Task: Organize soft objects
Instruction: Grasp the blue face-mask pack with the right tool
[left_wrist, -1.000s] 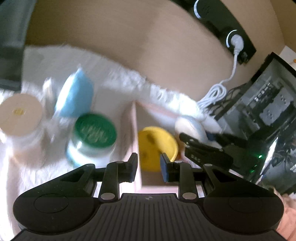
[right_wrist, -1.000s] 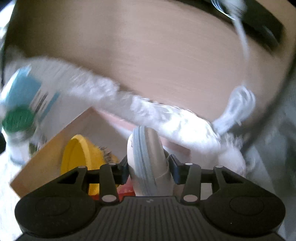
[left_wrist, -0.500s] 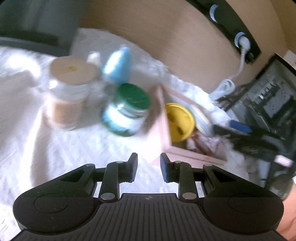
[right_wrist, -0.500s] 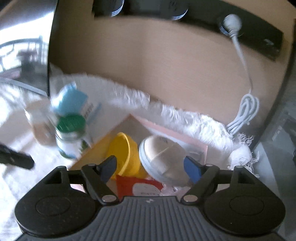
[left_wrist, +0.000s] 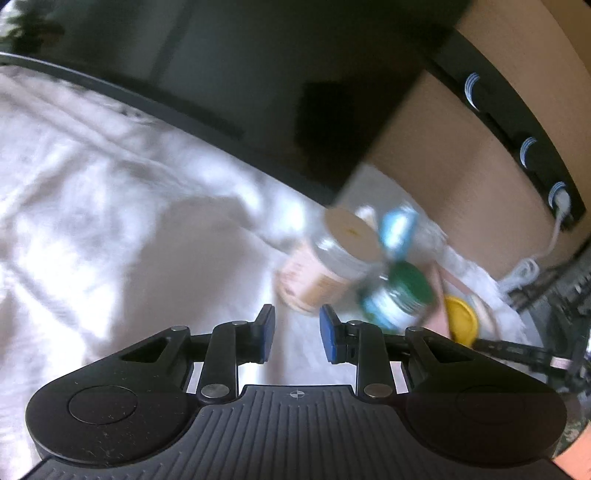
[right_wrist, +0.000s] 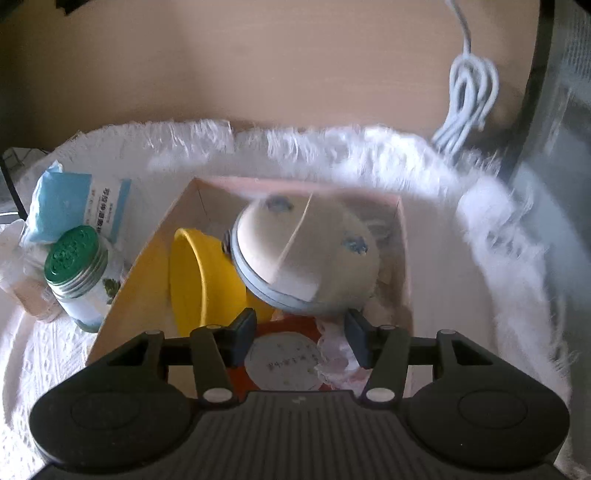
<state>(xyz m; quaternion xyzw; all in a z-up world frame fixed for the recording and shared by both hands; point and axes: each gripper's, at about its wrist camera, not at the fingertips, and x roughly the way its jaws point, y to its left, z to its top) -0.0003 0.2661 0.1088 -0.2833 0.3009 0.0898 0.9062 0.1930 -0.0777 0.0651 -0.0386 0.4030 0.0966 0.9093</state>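
Two grippers, both with jaws apart and empty: just ahead of the right gripper (right_wrist: 300, 334), a rounded cream pouch (right_wrist: 306, 254) with grey-blue piping lies in the cardboard box (right_wrist: 147, 258) against a glossy yellow bowl (right_wrist: 203, 280). Only the left gripper (left_wrist: 297, 332) view, blurred, shows the cork-lidded jar (left_wrist: 332, 254) ahead-right on crumpled white cloth (left_wrist: 110, 229); the right view alone shows the fringed rug (right_wrist: 406, 155) beyond the box.

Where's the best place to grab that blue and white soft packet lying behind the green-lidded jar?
Grip the blue and white soft packet across its puffy blue left end, coming down from above. It lies flat on the white cloth with the green-lidded jar crowding its near side, so a top approach probably stays clear.
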